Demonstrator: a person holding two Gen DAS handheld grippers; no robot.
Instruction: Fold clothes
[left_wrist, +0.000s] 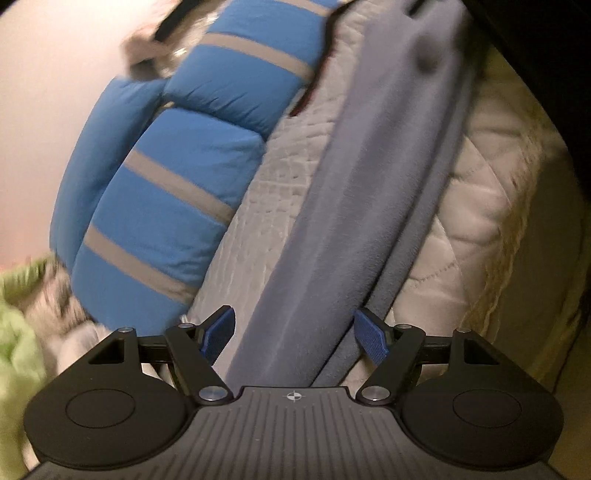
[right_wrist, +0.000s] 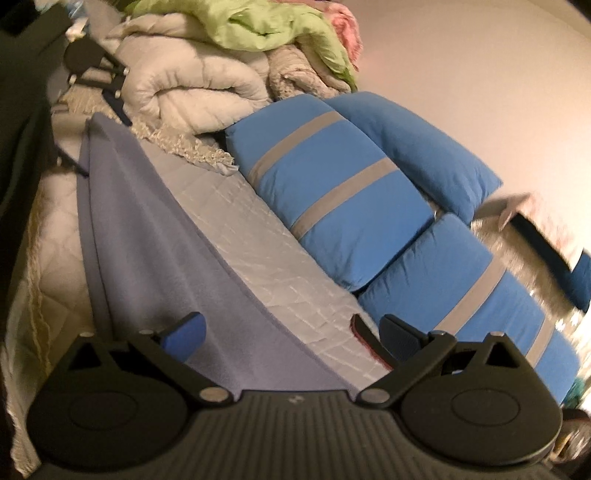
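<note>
Our left gripper (left_wrist: 294, 334) has its jaws well apart, and the blue pads (left_wrist: 218, 334) stand clear on either side of the cloth (left_wrist: 332, 206), a long lavender fleece garment folded into a narrow band. The band runs up between the pads without either one pressing on it, so we hold nothing there. In this view the whole scene is tilted, and the cloth lies along the edge of the bed (left_wrist: 280, 177), on its pale quilted cover. Just beside it, across a strip of bare quilt, sit the pillows (left_wrist: 159, 206), bright blue with grey stripes, set against the wall (left_wrist: 55, 74). A fringed cream quilt (left_wrist: 491, 206) hangs down the bed's side on the other flank of the cloth.

Our right gripper (right_wrist: 291, 334) also has its jaws wide apart, with the near end of the cloth (right_wrist: 155, 236) passing between the pads (right_wrist: 184, 334); neither visibly presses on it, so it grips nothing either. From here the cloth stretches away up the bed to where the left gripper (right_wrist: 122, 99) shows small at its far end. Beyond that lies a heap (right_wrist: 199, 88) of rolled white duvet, with a green sheet (right_wrist: 266, 29) and something pink on top.
</note>
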